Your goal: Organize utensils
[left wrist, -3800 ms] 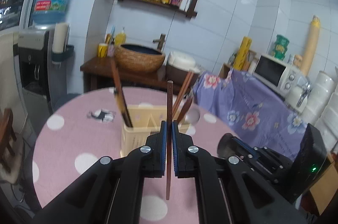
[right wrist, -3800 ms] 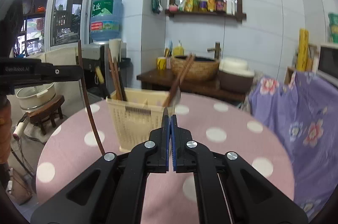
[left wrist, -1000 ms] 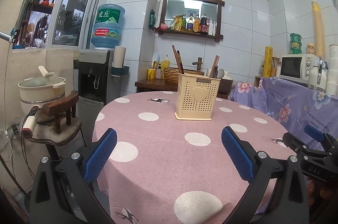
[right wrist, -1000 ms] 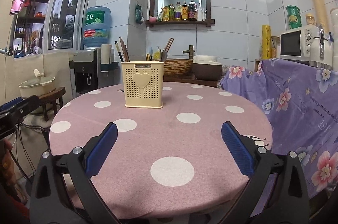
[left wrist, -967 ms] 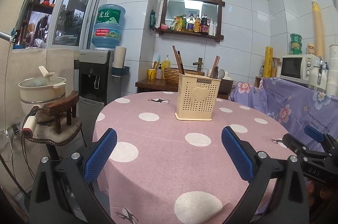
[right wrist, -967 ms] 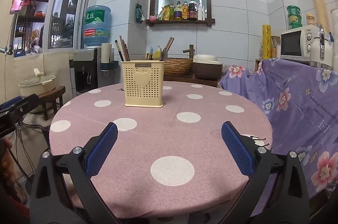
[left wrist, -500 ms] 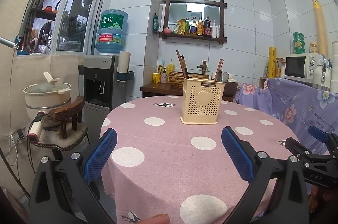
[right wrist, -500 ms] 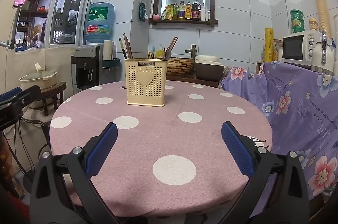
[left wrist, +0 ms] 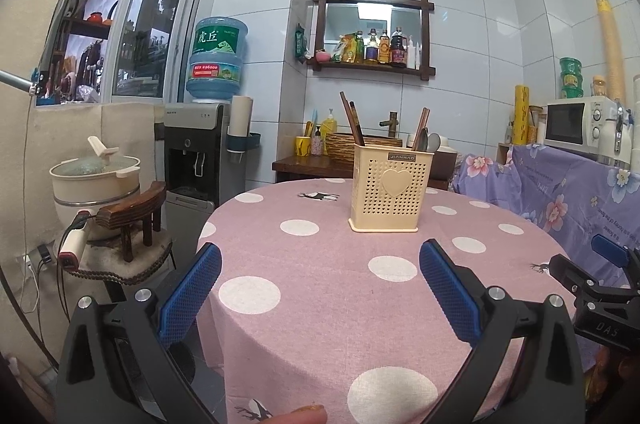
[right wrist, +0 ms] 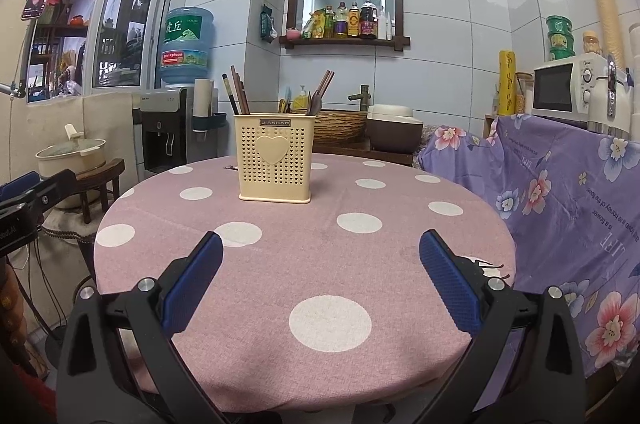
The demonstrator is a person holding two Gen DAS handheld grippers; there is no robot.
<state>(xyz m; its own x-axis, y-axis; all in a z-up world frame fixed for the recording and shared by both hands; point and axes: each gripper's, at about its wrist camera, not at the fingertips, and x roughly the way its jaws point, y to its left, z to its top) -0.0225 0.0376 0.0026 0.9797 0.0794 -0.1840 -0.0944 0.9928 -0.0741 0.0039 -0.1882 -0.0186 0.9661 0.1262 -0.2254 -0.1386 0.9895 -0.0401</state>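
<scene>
A: What has been changed since the earlier frames?

B: Both tongs have been drawn back from the holder and opened; a chopstick was clamped in the left tongs [left wrist: 320, 288] then, and nothing is held now. The right tongs [right wrist: 320, 278] are likewise spread wide and empty, near the front edge of the tabletop [right wrist: 320, 256].

A: And the task's things, from largest down?

B: The cream perforated utensil holder [right wrist: 275, 158] is stood upright towards the far side of the pink dotted cloth, well apart from both tongs. One bundle of dark chopsticks [right wrist: 236, 92] is leaned out of its left compartment; a second bundle of chopsticks [left wrist: 421, 126] and a spoon [left wrist: 433, 141] are seen in the right one. No loose utensil is seen on the cloth (the task may well be judged finished).

A: How would these be handled?

B: The holder is judged light, thin-walled plastic, easily tipped with the sticks standing tall; it would best be taken by a side wall near the rim. The chopsticks are stiff, slim and probably smooth, so a firm pinch on the upper shaft is advised.
</scene>
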